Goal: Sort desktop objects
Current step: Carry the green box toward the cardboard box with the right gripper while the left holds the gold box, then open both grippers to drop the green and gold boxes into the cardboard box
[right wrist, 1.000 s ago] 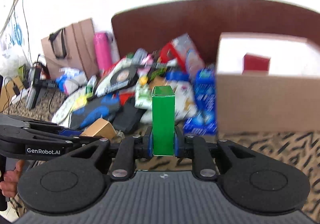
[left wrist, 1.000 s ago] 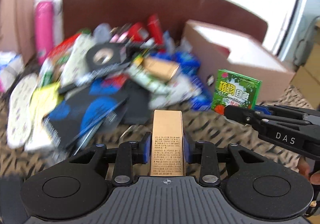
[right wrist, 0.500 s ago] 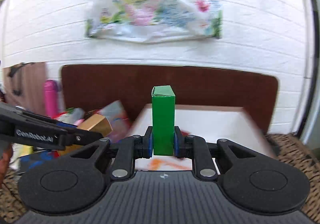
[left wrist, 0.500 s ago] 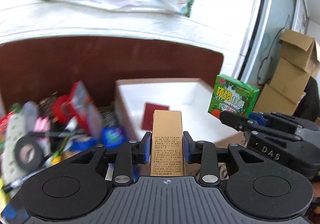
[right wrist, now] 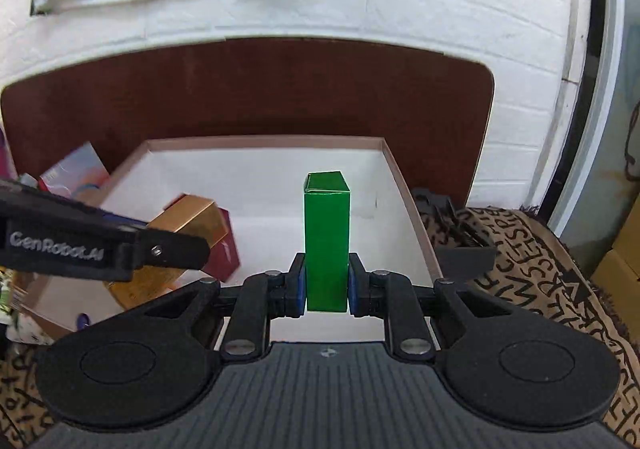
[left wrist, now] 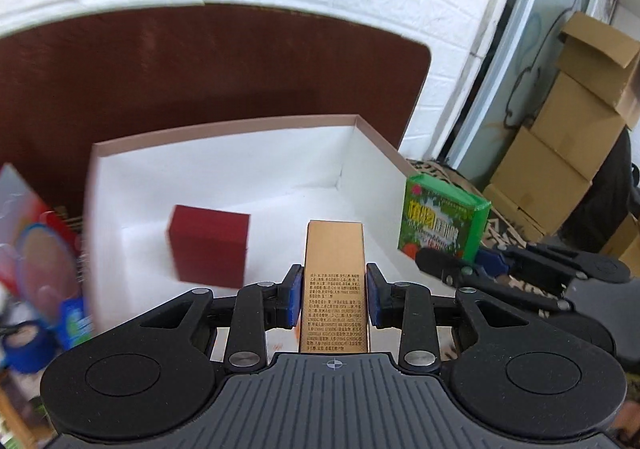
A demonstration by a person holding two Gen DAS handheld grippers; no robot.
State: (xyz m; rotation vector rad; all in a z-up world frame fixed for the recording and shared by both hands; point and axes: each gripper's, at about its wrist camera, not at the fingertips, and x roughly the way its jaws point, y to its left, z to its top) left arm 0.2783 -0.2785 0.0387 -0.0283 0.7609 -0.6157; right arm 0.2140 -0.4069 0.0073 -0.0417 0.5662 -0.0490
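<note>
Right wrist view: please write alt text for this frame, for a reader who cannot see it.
The right gripper is shut on an upright green box, held over a large white-lined cardboard box. At left, the left gripper holds a gold box over the same box, above a dark red box inside it.

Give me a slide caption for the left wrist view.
Left hand-held gripper holds a gold box over the white-lined tray containing a red box.
</note>
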